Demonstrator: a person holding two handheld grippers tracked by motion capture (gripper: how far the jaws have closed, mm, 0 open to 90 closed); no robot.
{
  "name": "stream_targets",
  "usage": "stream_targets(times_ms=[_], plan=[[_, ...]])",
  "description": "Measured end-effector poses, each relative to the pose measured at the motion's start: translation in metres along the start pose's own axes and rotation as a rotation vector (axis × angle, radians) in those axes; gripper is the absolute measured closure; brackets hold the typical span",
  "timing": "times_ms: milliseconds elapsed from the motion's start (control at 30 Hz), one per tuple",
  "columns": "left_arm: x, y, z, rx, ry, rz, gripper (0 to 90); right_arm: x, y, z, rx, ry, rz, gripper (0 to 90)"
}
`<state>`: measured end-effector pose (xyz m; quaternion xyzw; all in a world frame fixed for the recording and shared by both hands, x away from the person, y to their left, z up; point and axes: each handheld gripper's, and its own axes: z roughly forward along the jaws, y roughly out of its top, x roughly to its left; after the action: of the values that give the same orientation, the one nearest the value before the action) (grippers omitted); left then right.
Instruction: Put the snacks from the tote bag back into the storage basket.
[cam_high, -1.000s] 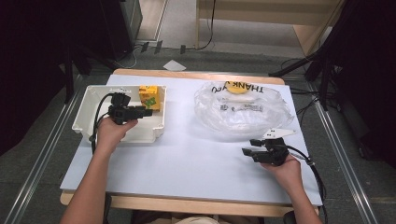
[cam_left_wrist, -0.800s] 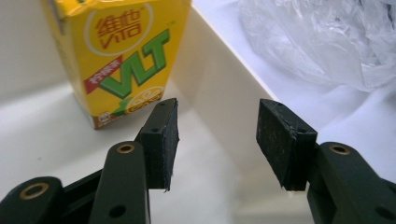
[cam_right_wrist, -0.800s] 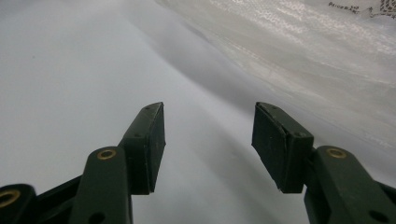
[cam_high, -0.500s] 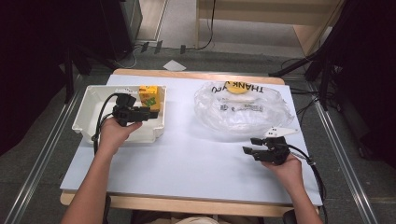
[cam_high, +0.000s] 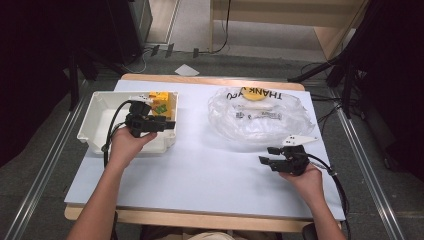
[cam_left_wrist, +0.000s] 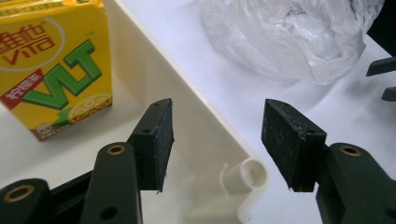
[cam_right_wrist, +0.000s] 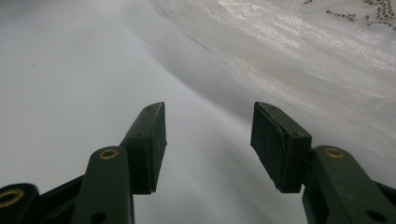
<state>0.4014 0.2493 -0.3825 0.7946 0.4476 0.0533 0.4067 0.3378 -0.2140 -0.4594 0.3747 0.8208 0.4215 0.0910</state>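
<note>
while a person's two forearms reach in over a white table (cam_high: 200, 175), the left gripper (cam_high: 167, 123) hangs over the right wall of a white bin (cam_high: 95, 127), jaws parted and holding nothing. in the left gripper view (cam_left_wrist: 217, 140) that wall runs up between the jaws, one jaw over the bin's floor, the other over the table. a yellow carton (cam_high: 162, 101) stands upright in the bin's far right corner, near the jaws but apart from them; it fills the upper left of the left gripper view (cam_left_wrist: 53, 65). the right gripper (cam_high: 266, 155) sits low over the table, jaws also apart and empty (cam_right_wrist: 208, 144), just beside the near edge of a crumpled clear bag (cam_high: 260, 114) printed "thank you". something yellow (cam_high: 254, 95) lies inside the bag at its far side.
</note>
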Motion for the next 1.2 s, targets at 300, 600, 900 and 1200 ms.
stream_targets(times_ms=[300, 600, 900, 1200], plan=[[-0.017, 0.000, 0.009, 0.014, -0.022, 0.038, 43.7, 0.000, 0.001, 0.001, -0.003, 0.000, -0.014, 46.3], [-0.034, 0.000, 0.017, 0.026, -0.039, 0.075, 42.7, 0.001, 0.001, 0.002, 0.000, 0.000, -0.015, 46.0], [-0.049, -0.003, 0.026, 0.040, -0.061, 0.104, 42.4, 0.001, 0.001, 0.002, 0.003, 0.002, -0.016, 45.9], [-0.064, -0.008, 0.038, 0.049, -0.073, 0.137, 41.7, 0.002, 0.002, 0.002, 0.004, 0.003, -0.023, 45.9]])
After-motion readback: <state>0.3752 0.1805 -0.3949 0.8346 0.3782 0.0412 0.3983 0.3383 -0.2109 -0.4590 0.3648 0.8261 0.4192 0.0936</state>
